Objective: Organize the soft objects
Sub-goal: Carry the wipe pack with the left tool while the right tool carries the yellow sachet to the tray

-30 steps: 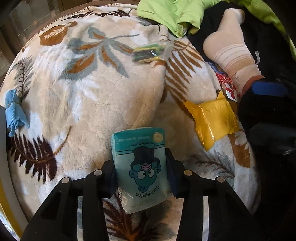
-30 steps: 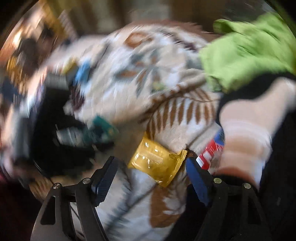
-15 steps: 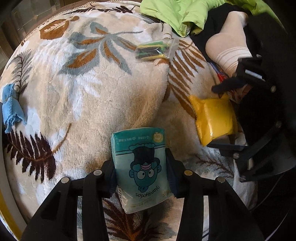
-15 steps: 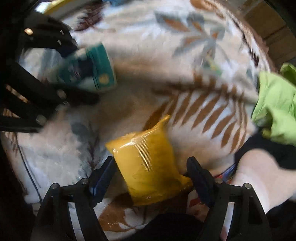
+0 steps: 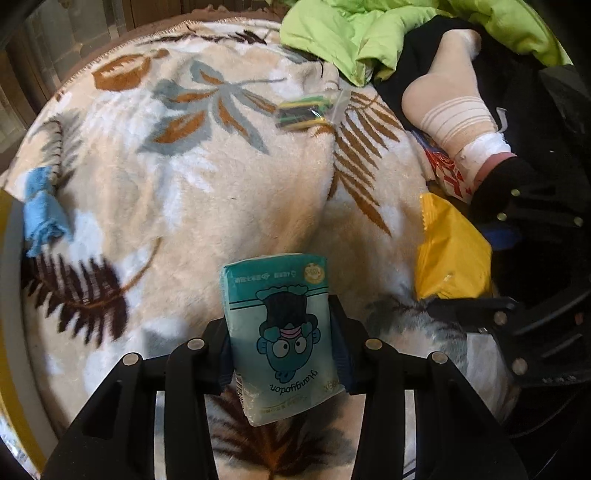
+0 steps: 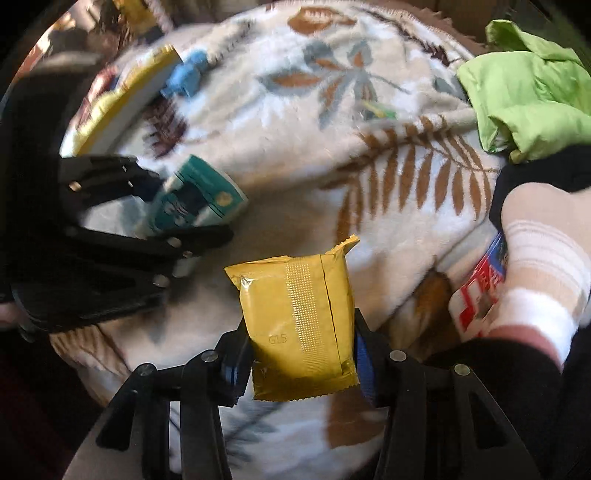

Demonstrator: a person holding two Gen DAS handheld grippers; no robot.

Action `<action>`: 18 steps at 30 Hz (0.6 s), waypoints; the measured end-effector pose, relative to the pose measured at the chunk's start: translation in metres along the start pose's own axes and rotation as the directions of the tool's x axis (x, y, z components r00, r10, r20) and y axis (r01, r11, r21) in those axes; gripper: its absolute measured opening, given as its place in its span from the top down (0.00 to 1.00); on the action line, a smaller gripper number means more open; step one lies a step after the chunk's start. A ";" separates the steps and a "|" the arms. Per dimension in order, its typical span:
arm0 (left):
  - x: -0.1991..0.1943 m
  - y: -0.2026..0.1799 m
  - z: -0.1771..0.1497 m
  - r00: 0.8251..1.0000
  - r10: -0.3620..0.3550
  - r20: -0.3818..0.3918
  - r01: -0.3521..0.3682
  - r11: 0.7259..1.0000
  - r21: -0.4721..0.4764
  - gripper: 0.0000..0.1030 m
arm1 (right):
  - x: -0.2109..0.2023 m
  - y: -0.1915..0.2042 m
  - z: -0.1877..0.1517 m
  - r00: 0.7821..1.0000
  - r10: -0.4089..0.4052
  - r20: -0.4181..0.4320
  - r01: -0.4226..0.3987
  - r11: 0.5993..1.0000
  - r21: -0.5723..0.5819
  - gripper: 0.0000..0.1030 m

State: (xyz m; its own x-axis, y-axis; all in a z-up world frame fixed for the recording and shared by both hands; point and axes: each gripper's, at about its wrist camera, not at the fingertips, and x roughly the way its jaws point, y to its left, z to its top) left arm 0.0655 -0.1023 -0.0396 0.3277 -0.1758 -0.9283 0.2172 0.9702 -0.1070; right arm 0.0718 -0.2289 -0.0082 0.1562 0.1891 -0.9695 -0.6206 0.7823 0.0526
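Left wrist view: left claw (image 5: 282, 354) pinching teal tissue pack (image 5: 280, 332), long axis pointing forward, frame centre. Right claw (image 6: 303, 354) pinching yellow packet (image 6: 299, 328); blurred, drop-off spot unclear.

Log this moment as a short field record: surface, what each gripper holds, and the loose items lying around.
surface: leaf-print plush blanket
left gripper: shut on teal tissue pack
right gripper: shut on yellow packet
loose on blanket: clear bag of coloured items; blue cloth scrap
far edge: green garment
right side: a person's socked foot over a red and white packet
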 end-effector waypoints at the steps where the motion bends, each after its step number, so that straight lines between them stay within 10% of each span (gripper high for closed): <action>1: -0.003 0.002 -0.002 1.000 0.005 0.006 -0.005 1.000 -0.002 0.60 | -0.004 0.005 -0.002 1.000 0.002 0.010 -0.002 1.000 0.018 0.53; 18: -0.121 0.121 -0.062 0.966 0.200 0.162 -0.174 0.971 -0.162 0.60 | -0.027 0.167 0.066 0.956 0.219 0.195 -0.209 0.975 -0.070 0.53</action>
State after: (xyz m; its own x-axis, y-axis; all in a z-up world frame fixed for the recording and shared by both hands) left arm -0.0051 0.0468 0.0376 0.5089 -0.0030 -0.8608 0.0054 1.0000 -0.0003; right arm 0.0149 -0.0637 0.0425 0.1638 0.4677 -0.8685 -0.6920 0.6820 0.2367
